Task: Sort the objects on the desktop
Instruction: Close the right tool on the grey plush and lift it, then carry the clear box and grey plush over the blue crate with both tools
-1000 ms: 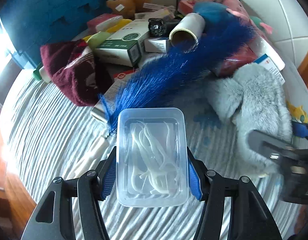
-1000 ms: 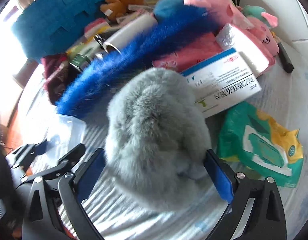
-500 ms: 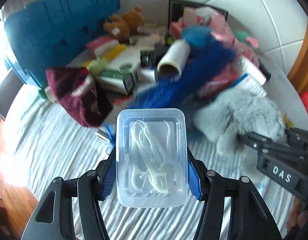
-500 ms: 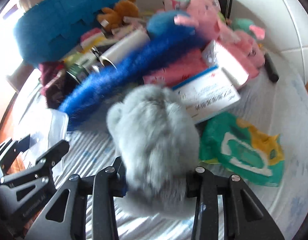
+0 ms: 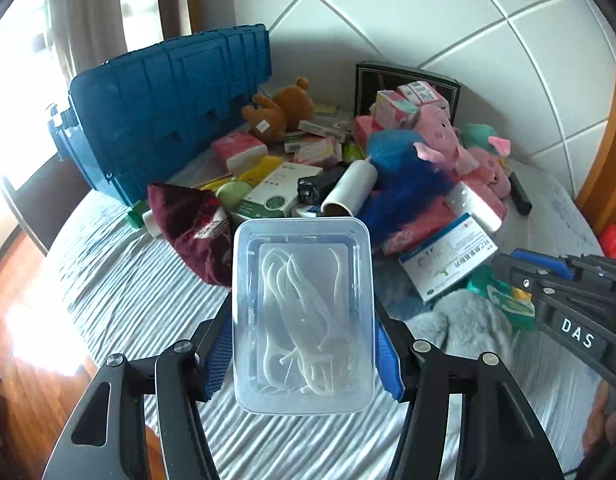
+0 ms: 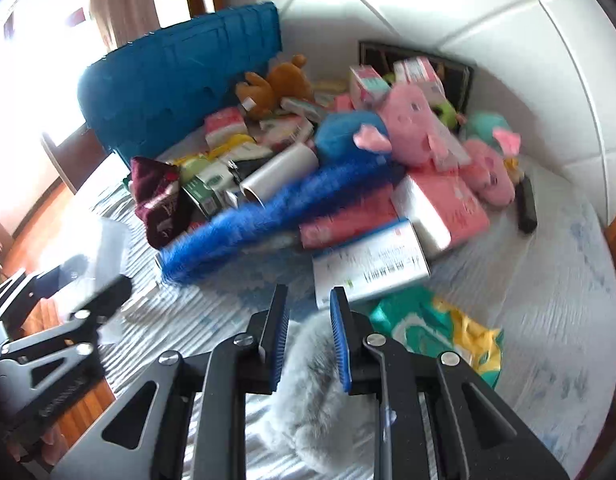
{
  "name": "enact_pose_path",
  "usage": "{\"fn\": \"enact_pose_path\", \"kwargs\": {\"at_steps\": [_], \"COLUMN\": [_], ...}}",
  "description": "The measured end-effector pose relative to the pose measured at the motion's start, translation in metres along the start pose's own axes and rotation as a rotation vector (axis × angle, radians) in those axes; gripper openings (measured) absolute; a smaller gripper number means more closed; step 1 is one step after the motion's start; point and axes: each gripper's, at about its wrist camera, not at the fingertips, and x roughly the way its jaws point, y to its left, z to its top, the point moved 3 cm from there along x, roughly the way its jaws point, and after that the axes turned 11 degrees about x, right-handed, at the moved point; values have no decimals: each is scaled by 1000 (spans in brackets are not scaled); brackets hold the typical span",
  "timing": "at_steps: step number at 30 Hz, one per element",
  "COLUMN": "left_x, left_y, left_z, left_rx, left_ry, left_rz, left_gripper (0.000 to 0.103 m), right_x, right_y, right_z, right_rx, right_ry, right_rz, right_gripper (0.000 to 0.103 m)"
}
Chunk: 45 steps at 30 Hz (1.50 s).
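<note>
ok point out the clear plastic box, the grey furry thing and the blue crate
clear plastic box (image 5: pixel 303 312), left wrist view, middle of its lid
grey furry thing (image 6: pixel 308 380), right wrist view, fur between the closed blue pads
blue crate (image 5: pixel 167 108), left wrist view, its ribbed side wall

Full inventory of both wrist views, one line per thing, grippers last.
clear box: 1, see-through with white floss picks inside, in the left gripper
grey furry item: 1, grey, between the right gripper's pads
blue crate: 1, dark blue, tipped at back left
bear toy: 1, brown, beside the crate
pig toys: at least 2, pink, back right of the pile
blue fluffy toy: 1, bright blue, across the pile's middle
maroon cloth: 1, dark red, front left of the pile
white roll: 1, white, centre
medicine box: 1, white and blue, front right
wipes pack: 1, green and yellow, right of the grey item
striped cloth: 1, white, under everything
left gripper: shut on the clear box
right gripper: shut on the grey furry item
</note>
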Motion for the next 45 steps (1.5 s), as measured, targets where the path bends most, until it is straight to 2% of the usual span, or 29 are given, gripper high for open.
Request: {"fn": "enact_pose_path", "kwargs": {"at_steps": [1,3,4,5,12,14,16,18,19,20,22,27,32,38,45], "left_x": [2,10,15,20,46,54,63,73,77,80,86,79,50,0,-57], "left_y": [-1,-5,-8,-10,-22,-23,-24,-26,-27,-29,-32,-40,-43,-29,18], "left_z": [-4,-12,-16,-19,-35,-38,-41,-42,-43,-43,-42,-30,-9,15,39], "left_rx": [-5,-13,-15,-15,2,12,22,29,36,42,55,78,83,56,16], "left_ry": [11,39,56,69,134,147,163,177,183,186,189,157,80,-27,-139], "left_rz": [1,-5,-9,-14,-30,-32,-37,-46,-52,-56,-67,-91,-87,-34,59], "left_gripper": [60,60,60,60,60,60,60,60,60,60,60,60,60,60,60], "right_x": [4,11,15,21,63,75,93,103,108,109,101,66,17,-43,-86], "right_y": [-5,-13,-16,-18,-27,-28,-30,-32,-33,-34,-37,-37,-24,4,51], "right_z": [-4,-16,-23,-29,-49,-51,-57,-62,-64,-65,-61,-51,-30,1,26], "right_rx": [9,13,11,11,71,80,95,79,66,61,74,59,17,-57,-112], "right_ry": [20,63,81,100,182,194,228,233,230,224,202,118,4,-131,-228], "right_rz": [1,-11,-16,-18,-28,-41,-49,-81,-104,-116,-112,-109,-78,-27,46], "right_gripper": [24,45,70,86,91,100,100,93,80,60,42,40,40,40,40]}}
